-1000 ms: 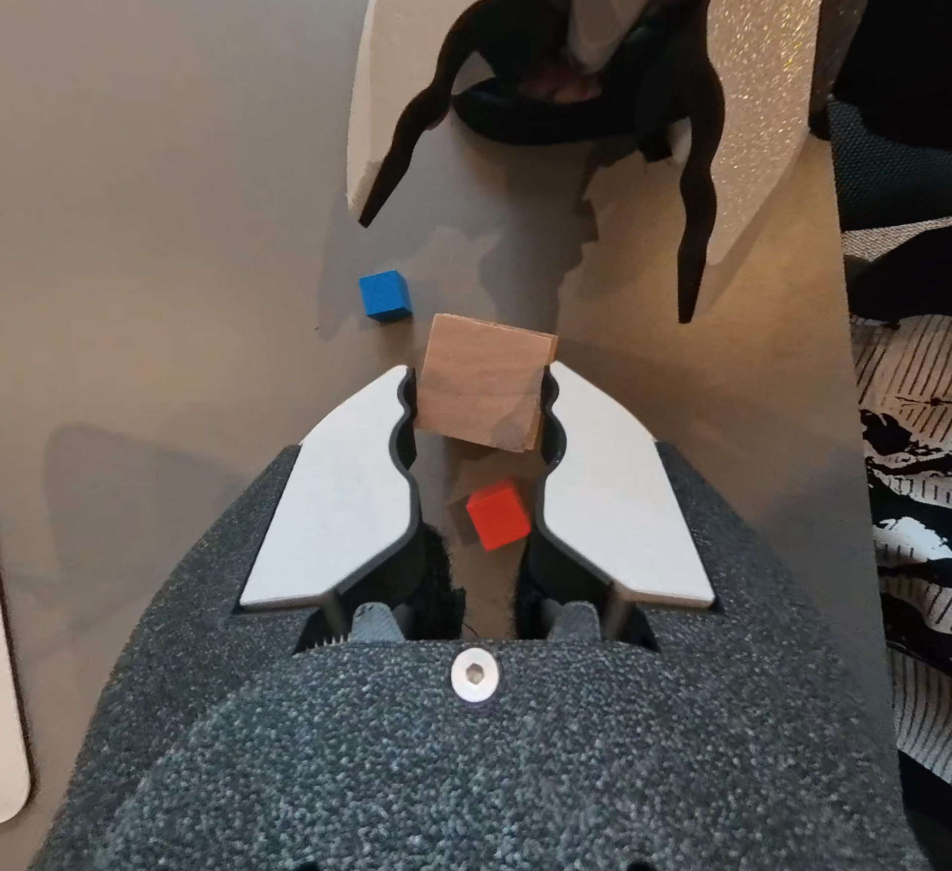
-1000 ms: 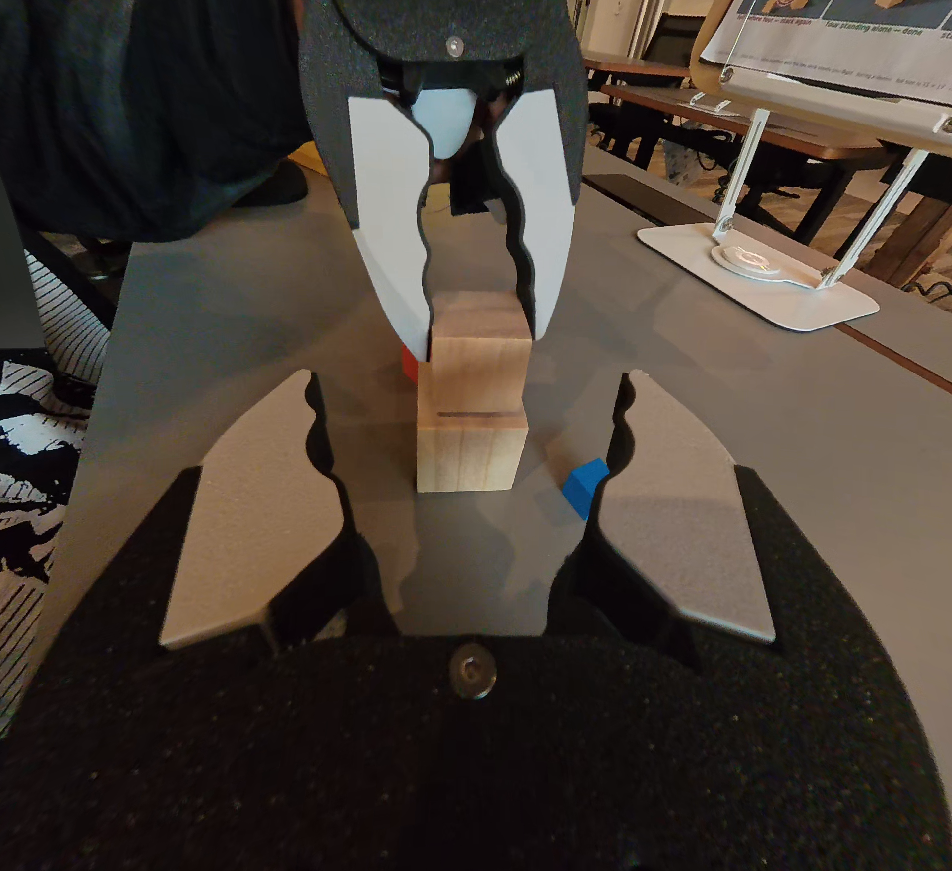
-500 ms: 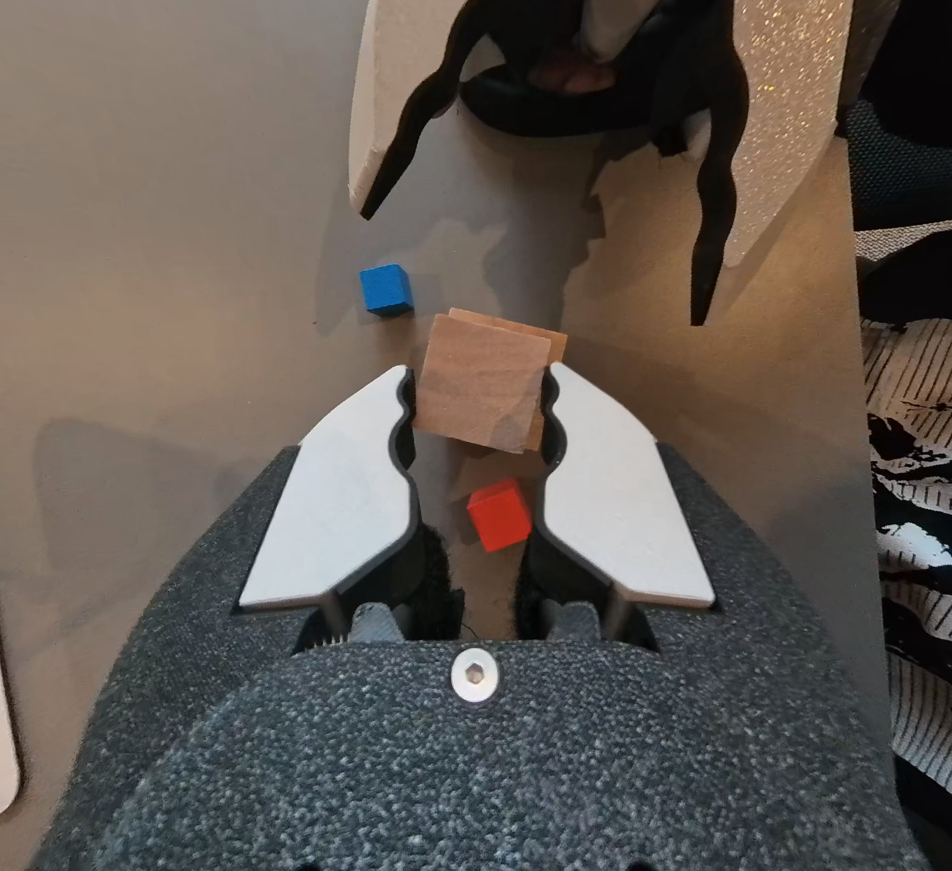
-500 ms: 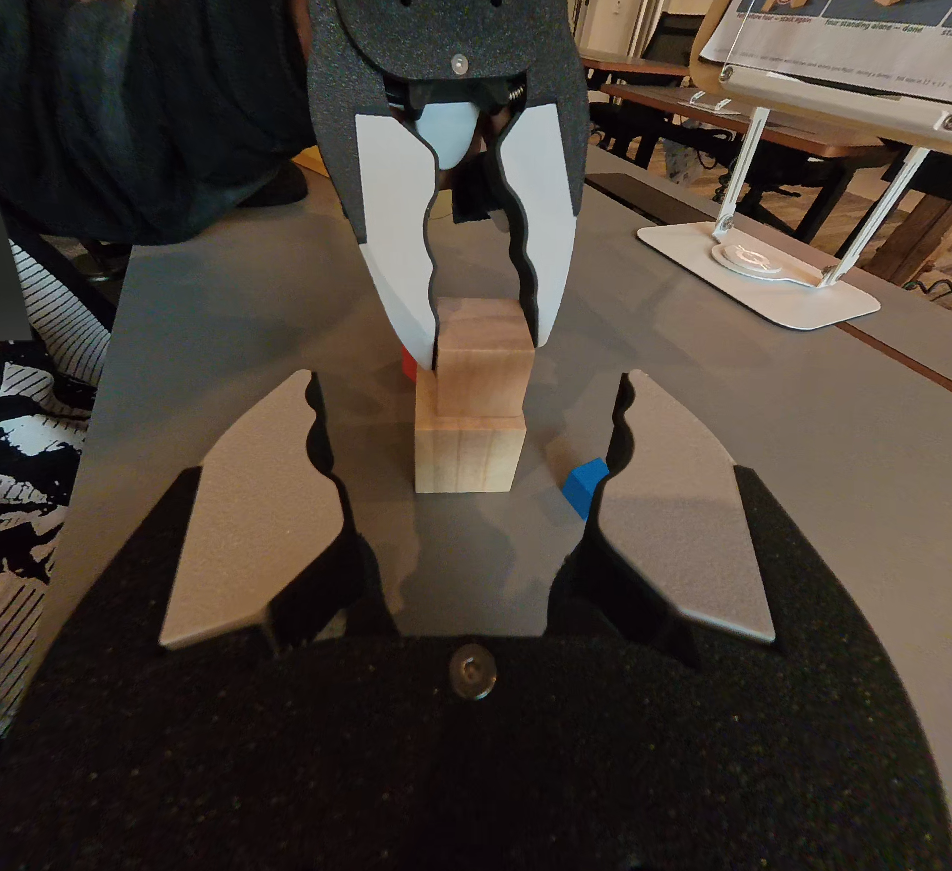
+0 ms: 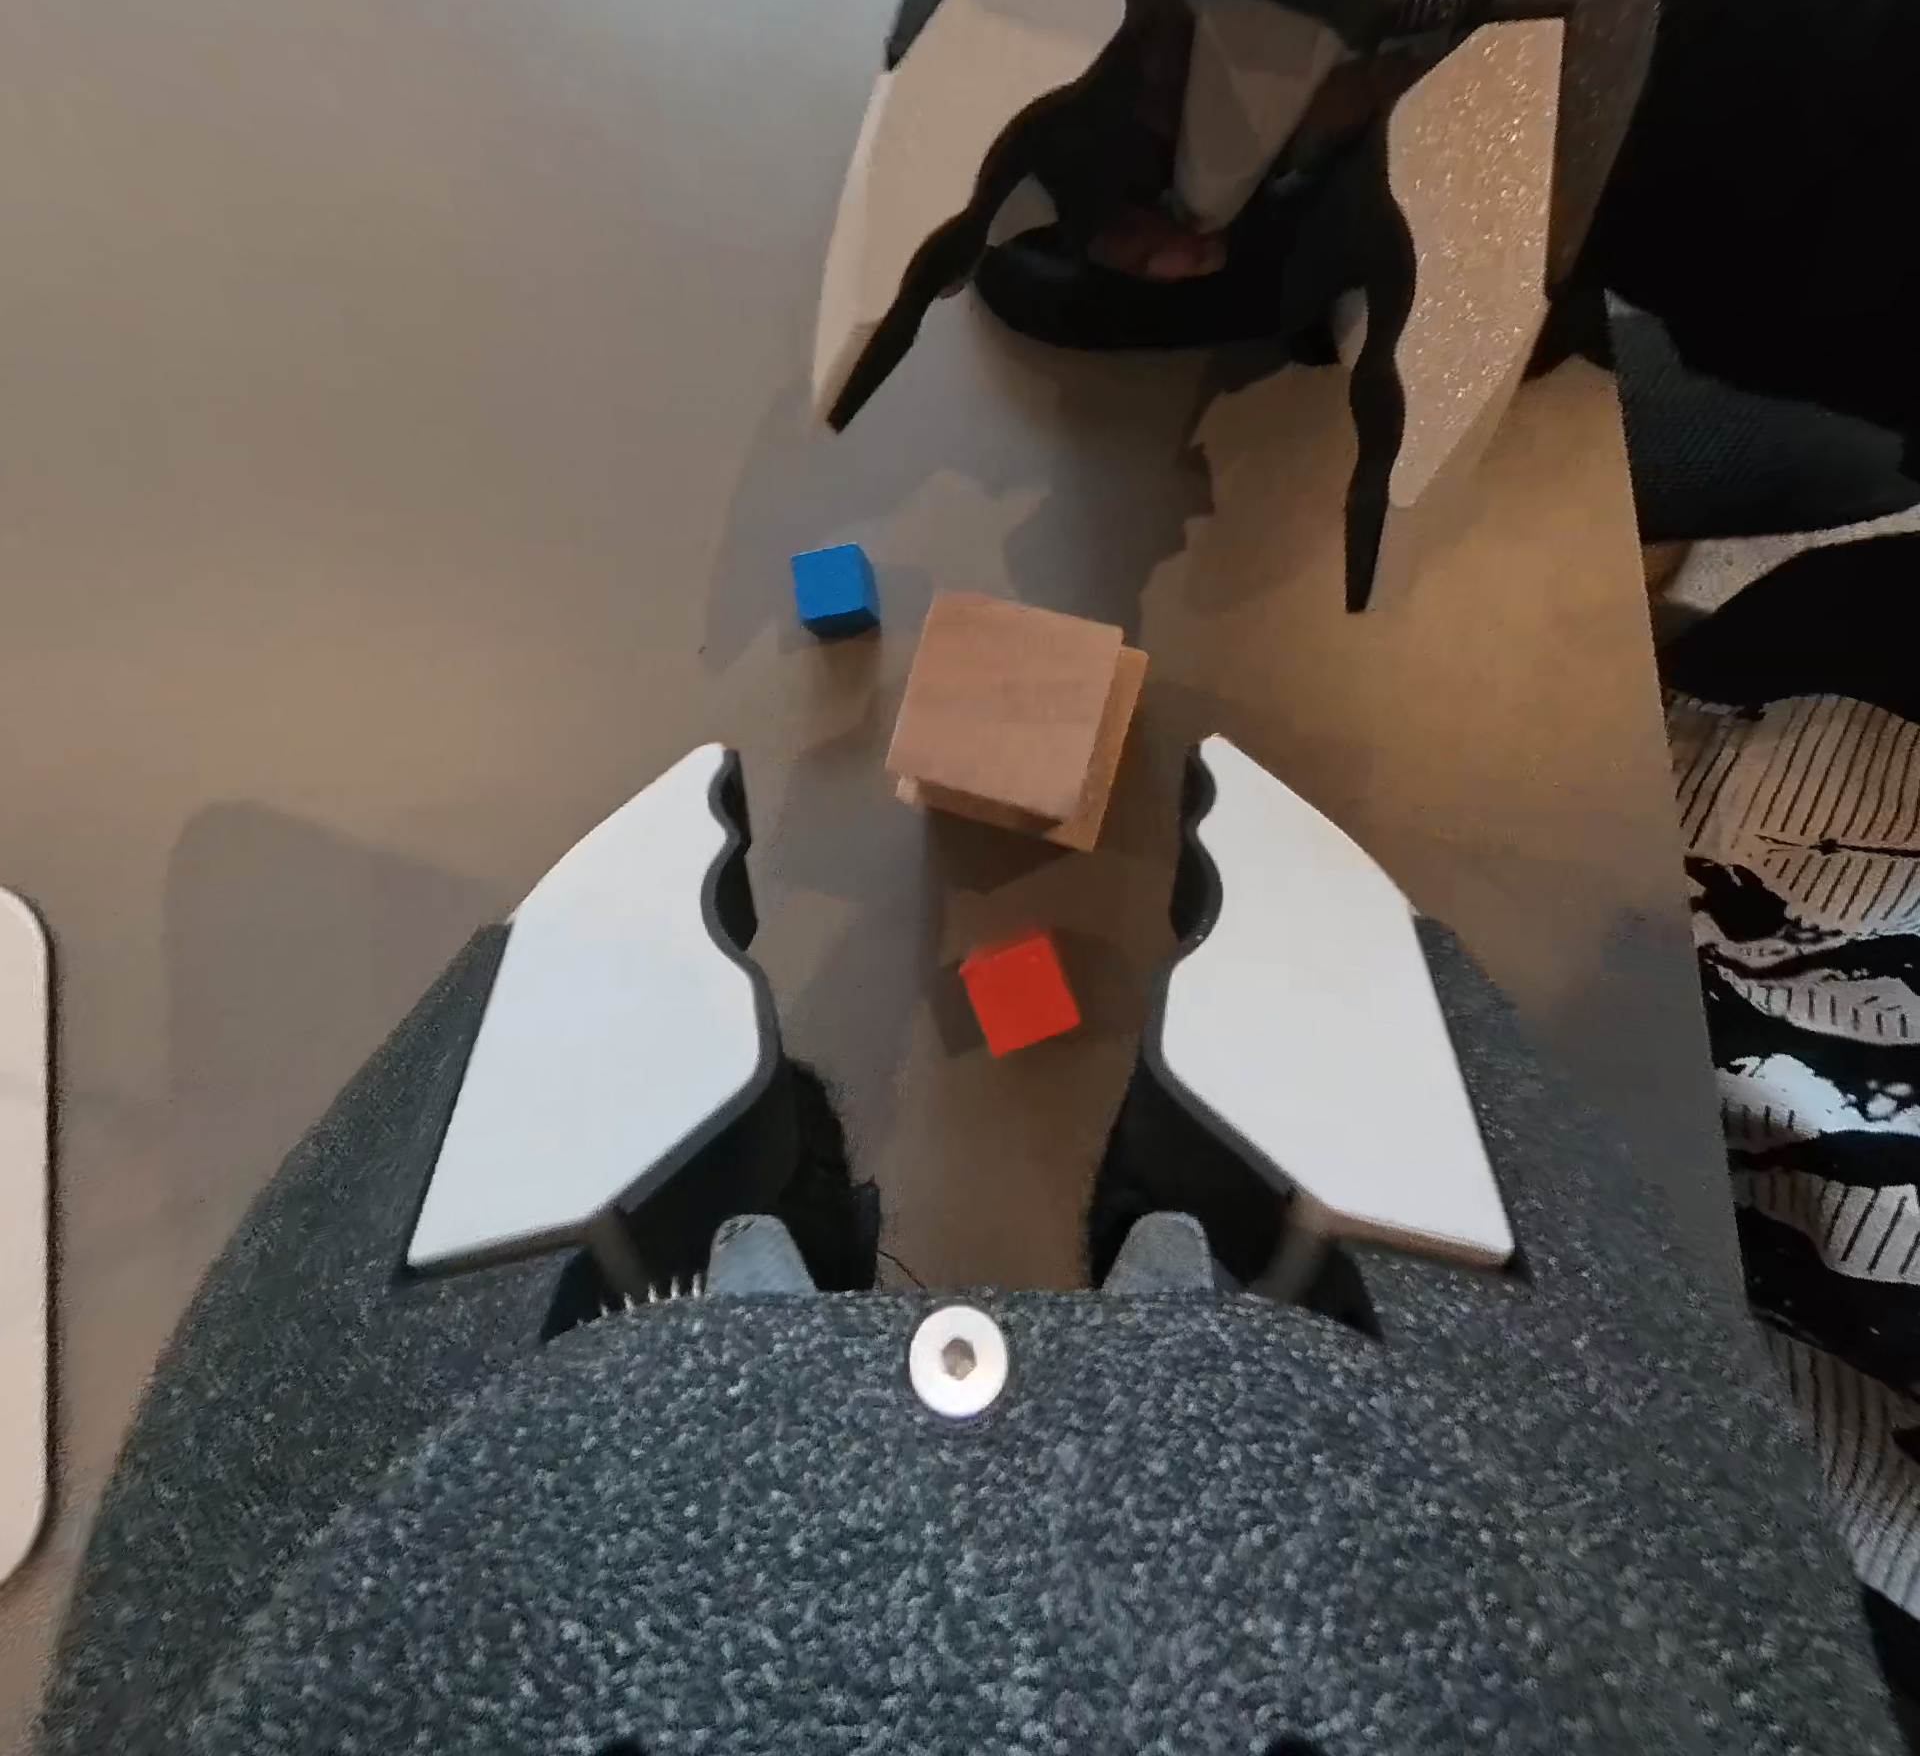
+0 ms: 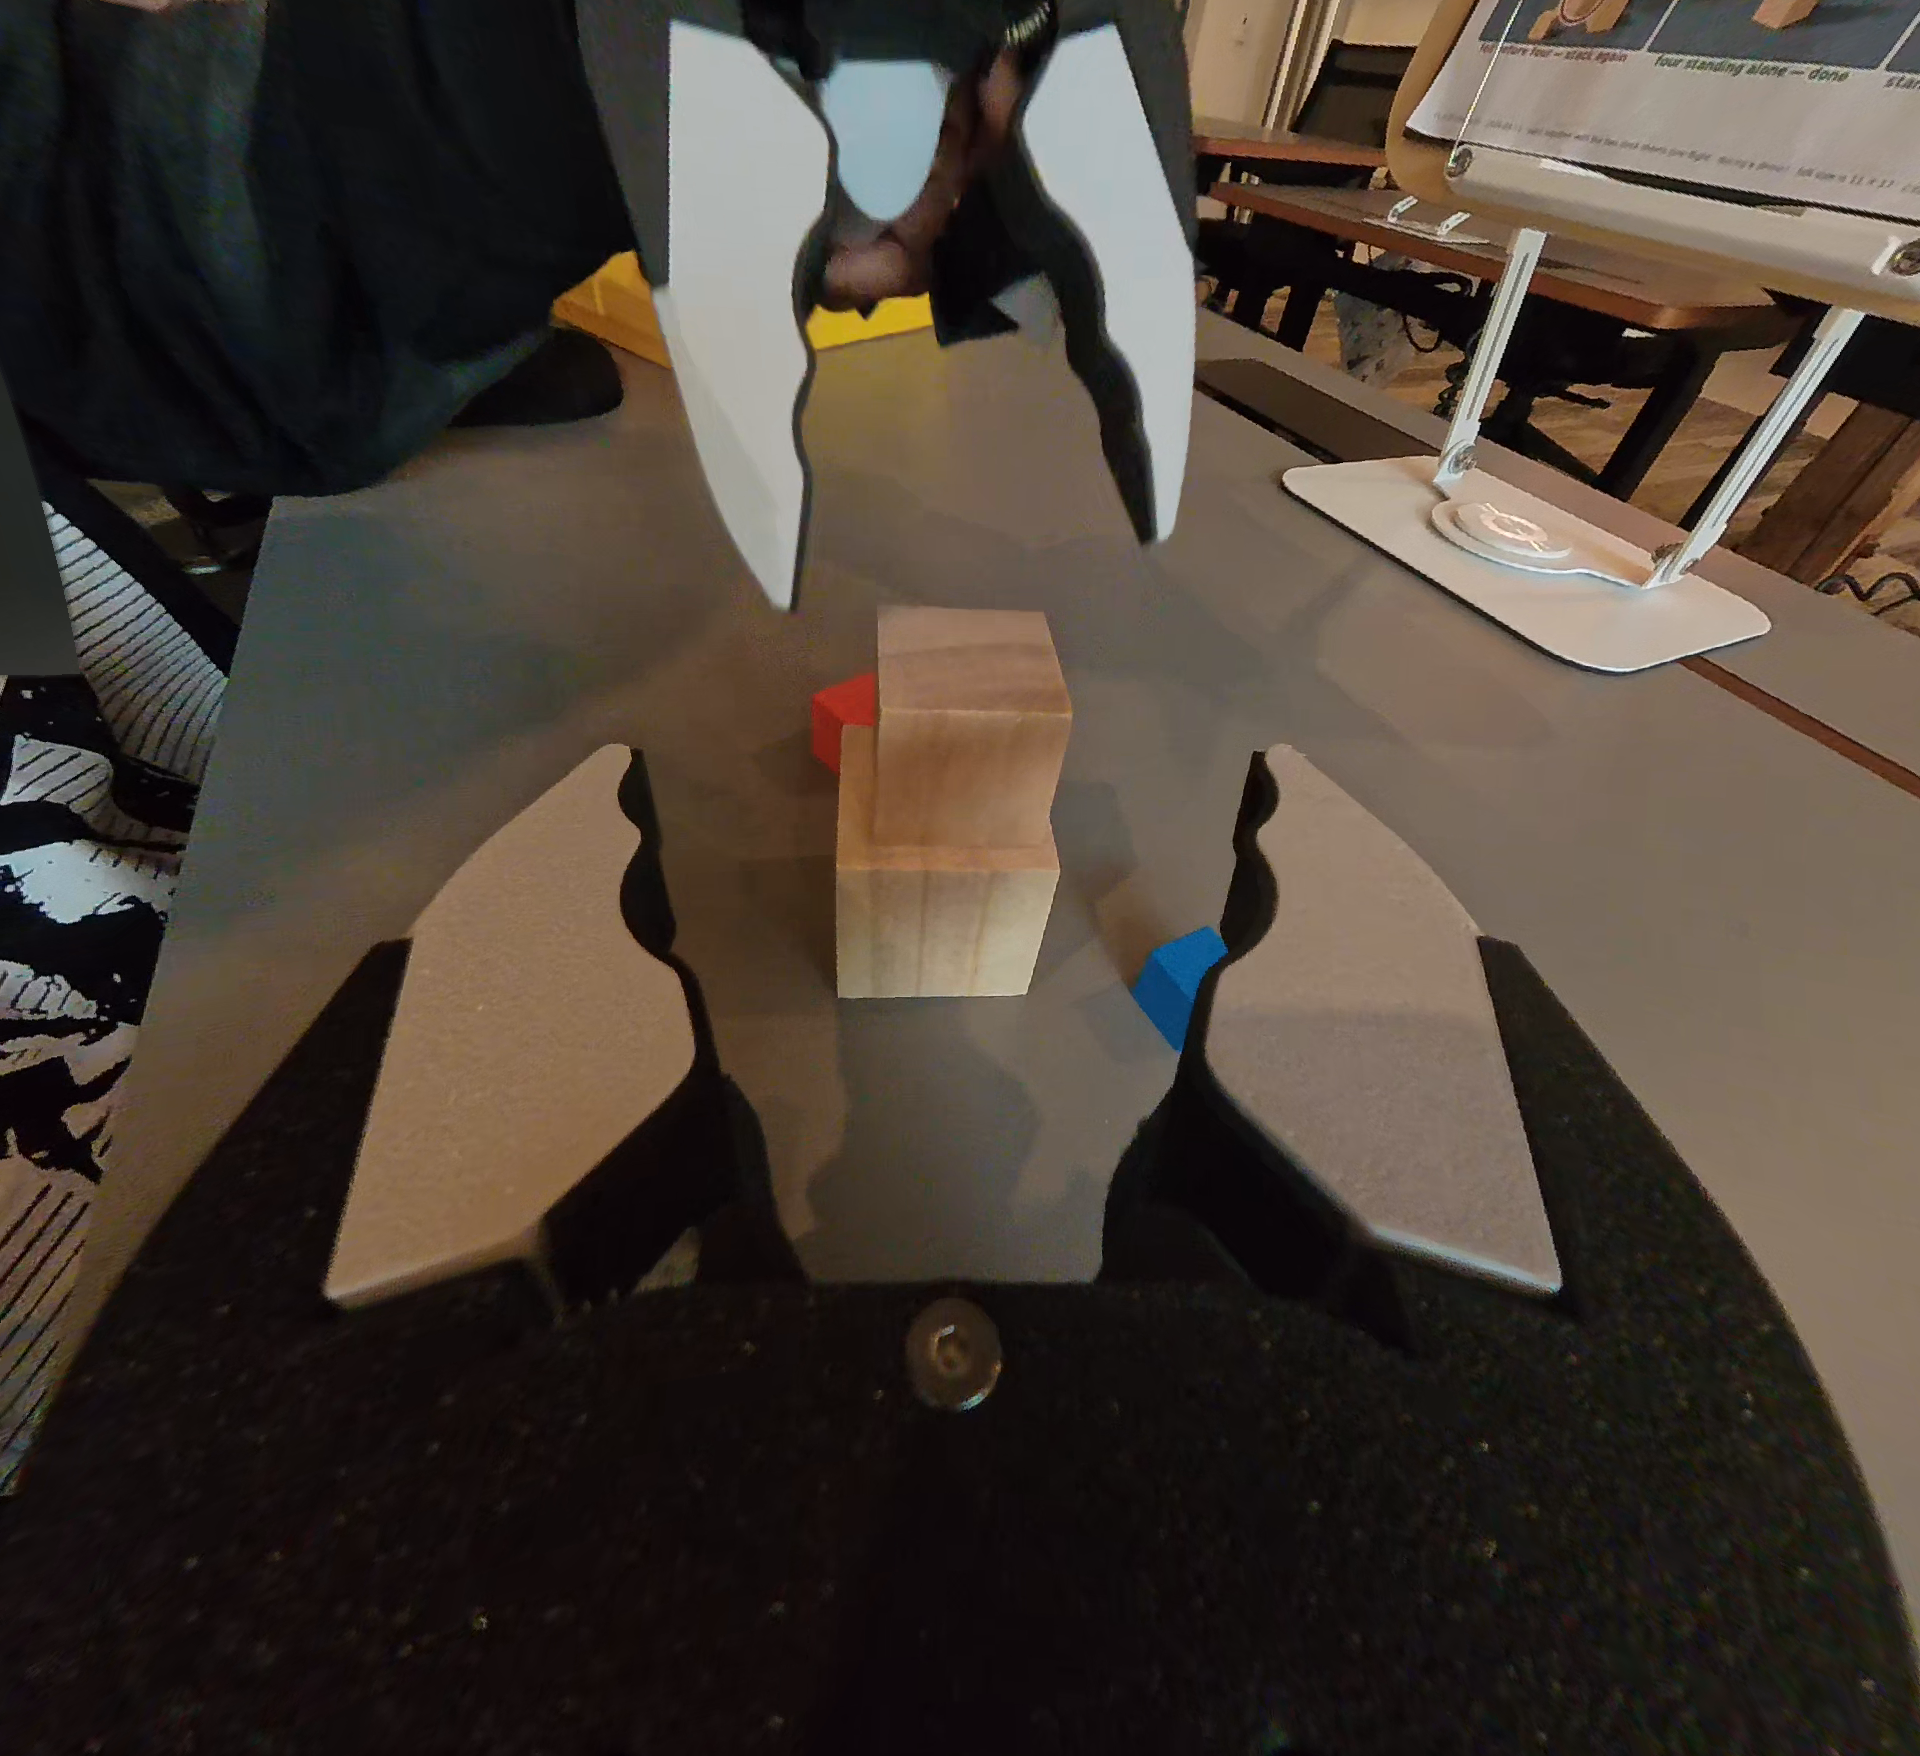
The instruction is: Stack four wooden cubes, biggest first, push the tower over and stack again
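4 cubes show on the grey table: 2 of plain wood and 2 small painted ones. The smaller plain cube sits on top of the larger plain cube, turned a little and shifted toward one side, so a strip of the lower one shows past it. The red cube lies on the table just beside the pair on the left gripper's side; the blue cube lies just beside it on the other side, toward the right gripper.

The left gripper hangs above the 2-cube stack with its jaws spread, touching nothing — the stack stands free below its tips. The right gripper is also spread wide and empty, low near the table, with the stack in front of its fingers; its right finger hides part of the blue cube.

At the table's far edge stands 1 white stand holding a printed sheet. A dark sleeve reaches in behind the left gripper.
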`<state>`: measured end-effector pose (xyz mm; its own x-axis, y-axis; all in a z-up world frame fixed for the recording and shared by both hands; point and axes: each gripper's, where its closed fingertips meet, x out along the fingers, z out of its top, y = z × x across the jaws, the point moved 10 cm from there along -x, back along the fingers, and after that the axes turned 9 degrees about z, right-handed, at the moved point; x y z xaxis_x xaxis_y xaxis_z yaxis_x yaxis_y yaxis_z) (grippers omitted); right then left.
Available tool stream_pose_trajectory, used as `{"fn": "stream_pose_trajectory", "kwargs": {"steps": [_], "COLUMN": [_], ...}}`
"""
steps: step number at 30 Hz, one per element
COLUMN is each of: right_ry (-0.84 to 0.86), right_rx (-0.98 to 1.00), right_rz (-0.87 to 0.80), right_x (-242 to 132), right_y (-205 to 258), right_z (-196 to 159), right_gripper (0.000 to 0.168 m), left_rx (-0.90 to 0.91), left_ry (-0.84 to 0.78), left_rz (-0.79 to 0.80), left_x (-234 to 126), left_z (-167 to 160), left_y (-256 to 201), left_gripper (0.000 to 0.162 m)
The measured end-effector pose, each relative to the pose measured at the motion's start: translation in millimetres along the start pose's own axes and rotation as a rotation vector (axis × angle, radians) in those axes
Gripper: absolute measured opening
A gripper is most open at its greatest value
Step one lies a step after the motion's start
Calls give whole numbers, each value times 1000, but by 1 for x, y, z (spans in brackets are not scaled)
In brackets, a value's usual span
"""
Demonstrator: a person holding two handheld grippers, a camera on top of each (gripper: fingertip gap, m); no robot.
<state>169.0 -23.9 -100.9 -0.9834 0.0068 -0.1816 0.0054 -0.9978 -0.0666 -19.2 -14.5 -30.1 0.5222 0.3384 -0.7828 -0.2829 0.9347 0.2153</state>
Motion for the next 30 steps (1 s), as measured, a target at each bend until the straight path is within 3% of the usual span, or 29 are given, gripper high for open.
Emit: {"fn": "stream_pose_trajectory", "kwargs": {"steps": [7,14,22,30], "right_ry": [7,3,-10,-10], "right_rx": [-1,2,6,6], "right_rz": [1,-1,-3,-2], "right_x": [1,0,-1,-2], "right_y": [0,0,0,0], "right_z": [0,0,0,0], "right_gripper": [105,105,104,104], "left_rx": [-187,-266,-277,-276], "left_ry": [-52,19,41,19], "left_rz": [112,164,155,103], "left_x": [-28,-13,10,26], "left_z": [-49,-93,-101,-102], "left_y": [13,-10,-22,-24], "left_gripper": [92,87,81,64]}}
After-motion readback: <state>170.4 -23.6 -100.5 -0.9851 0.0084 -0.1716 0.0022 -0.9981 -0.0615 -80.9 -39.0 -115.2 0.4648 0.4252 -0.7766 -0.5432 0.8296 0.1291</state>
